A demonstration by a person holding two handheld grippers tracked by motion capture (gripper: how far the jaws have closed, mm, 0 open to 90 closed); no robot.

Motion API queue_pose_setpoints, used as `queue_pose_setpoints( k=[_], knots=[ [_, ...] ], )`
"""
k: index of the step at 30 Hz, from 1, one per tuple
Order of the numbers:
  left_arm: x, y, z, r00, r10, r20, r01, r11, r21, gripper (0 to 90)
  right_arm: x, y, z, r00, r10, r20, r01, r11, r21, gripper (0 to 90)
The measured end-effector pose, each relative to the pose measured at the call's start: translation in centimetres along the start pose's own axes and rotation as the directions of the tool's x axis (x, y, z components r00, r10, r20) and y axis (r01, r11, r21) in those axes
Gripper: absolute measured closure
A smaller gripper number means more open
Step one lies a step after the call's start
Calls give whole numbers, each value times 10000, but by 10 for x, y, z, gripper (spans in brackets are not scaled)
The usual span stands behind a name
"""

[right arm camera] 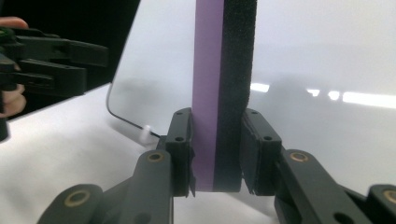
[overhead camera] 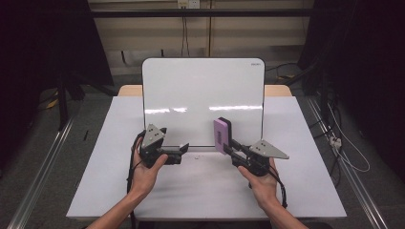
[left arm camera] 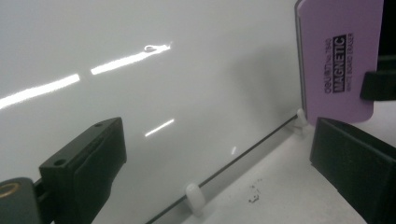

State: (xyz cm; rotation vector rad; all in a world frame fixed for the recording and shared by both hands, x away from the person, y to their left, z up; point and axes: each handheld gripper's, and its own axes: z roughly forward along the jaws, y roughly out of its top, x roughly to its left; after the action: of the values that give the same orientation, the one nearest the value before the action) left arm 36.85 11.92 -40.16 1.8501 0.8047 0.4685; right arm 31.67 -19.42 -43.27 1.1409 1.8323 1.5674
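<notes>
A white whiteboard stands propped at the back of the table, its face blank. My right gripper is shut on a purple magnetic eraser with a black felt side, held upright near the board's lower right part. I cannot tell whether the eraser touches the board. My left gripper is open and holds nothing, level with the board's bottom edge at its middle. In the left gripper view the eraser is at the upper right.
The white tabletop spreads in front of the board. Small white feet sit along the board's bottom edge, and a few dark specks lie on the table near one. Dark floor and cables surround the table.
</notes>
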Motion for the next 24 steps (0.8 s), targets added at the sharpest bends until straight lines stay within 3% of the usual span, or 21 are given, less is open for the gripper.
queue_pose_setpoints(
  k=[4, 14, 18, 19, 24],
  knots=[
    [2, -4, -6, 9998, -11, -190, 12, 10000, 48, 39, -5, 4, -11, 9989, -386, 276, 379, 9990, 255, 674],
    [16, -19, -25, 9969, 3, -787, 18, 9996, 270, 39, -19, 9, -27, 9922, -745, 1003, 688, 9958, 599, 675],
    [21, -27, -34, 9967, -38, -806, 62, 9995, 304, 36, -23, 13, -31, 9822, -1200, 1444, 1092, 9908, 803, 675],
    [22, -30, -37, 9964, -19, -843, 51, 9993, 383, 34, -23, 14, -32, 9758, -1485, 1603, 1352, 9866, 913, 675],
    [24, -44, -46, 9970, 49, -773, -10, 9987, 505, 32, -30, 16, -33, 9585, -1913, 2113, 1668, 9776, 1283, 675]
  ],
)
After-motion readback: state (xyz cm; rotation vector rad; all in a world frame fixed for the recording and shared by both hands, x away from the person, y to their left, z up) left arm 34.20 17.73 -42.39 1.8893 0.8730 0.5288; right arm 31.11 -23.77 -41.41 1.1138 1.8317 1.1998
